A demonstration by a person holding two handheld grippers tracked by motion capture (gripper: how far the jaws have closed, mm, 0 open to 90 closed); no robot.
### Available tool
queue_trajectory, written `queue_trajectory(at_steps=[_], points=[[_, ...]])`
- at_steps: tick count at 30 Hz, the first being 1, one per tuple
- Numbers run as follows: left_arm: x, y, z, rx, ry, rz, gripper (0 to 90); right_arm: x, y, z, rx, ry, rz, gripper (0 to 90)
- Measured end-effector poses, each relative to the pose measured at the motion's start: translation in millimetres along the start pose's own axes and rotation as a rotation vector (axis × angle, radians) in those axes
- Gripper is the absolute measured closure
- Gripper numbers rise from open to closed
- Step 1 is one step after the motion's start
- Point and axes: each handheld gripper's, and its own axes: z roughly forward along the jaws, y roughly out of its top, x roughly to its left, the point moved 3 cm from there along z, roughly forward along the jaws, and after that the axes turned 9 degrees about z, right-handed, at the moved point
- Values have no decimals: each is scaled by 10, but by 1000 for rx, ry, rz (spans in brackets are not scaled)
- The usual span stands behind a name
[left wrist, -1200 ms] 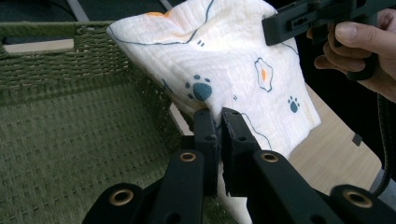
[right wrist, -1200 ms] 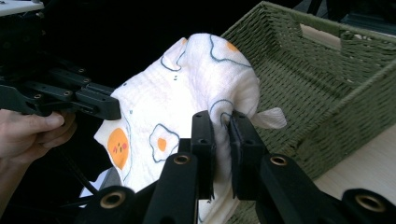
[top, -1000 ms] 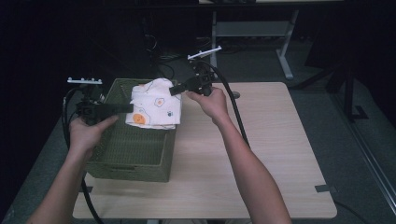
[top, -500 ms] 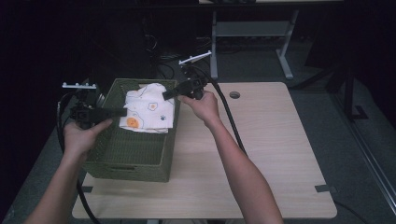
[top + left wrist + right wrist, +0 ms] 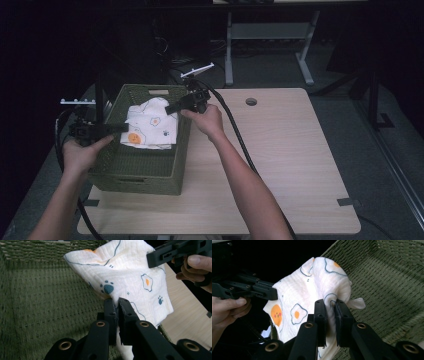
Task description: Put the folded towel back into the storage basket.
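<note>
Left gripper (image 5: 117, 128) clamped on the near-left edge of a white printed cloth (image 5: 152, 123), jaws pressed together with the fabric pinched between them, as seen close up in the left gripper view (image 5: 117, 305). Right gripper (image 5: 170, 107) likewise clamped on the same cloth at its far-right edge, jaws pressed on a bunched fold in the right gripper view (image 5: 330, 305). Cloth stretched between the two grippers, hanging over the open top of a green woven basket (image 5: 131, 170), lower edge sagging inside the basket toward the far half. Printed with fried eggs, blue paw marks and an orange round face; cloth in the left gripper view (image 5: 125, 272) draped above the basket's woven floor (image 5: 50, 302), in the right gripper view (image 5: 312, 290) set against the basket's inner wall (image 5: 392, 285). Basket standing on the left part of a light wooden table (image 5: 280, 165), touching its surface, left side close to the table's left edge. Left hand (image 5: 82, 150) gripping from outside the basket's left wall; right hand (image 5: 205, 120) just beyond the basket's right rim, over the tabletop. Black cable (image 5: 240, 140) trailing from the right gripper along the forearm. Round cable hole (image 5: 251, 101) in the tabletop, well apart from the basket.
</note>
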Motion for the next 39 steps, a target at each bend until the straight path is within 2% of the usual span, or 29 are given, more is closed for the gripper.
queue_trajectory(at_steps=[8,25,28,39], points=[[65,-76,11,15,17,-8,863,-20,-32,102,6,5,12,806],[229,-219,58,42,43,-55,862,-89,-120,353,11,0,19,803],[242,-231,68,49,45,-52,862,-95,-127,378,15,-17,16,803],[267,-300,146,89,74,-50,862,-106,-161,482,20,-27,5,803]])
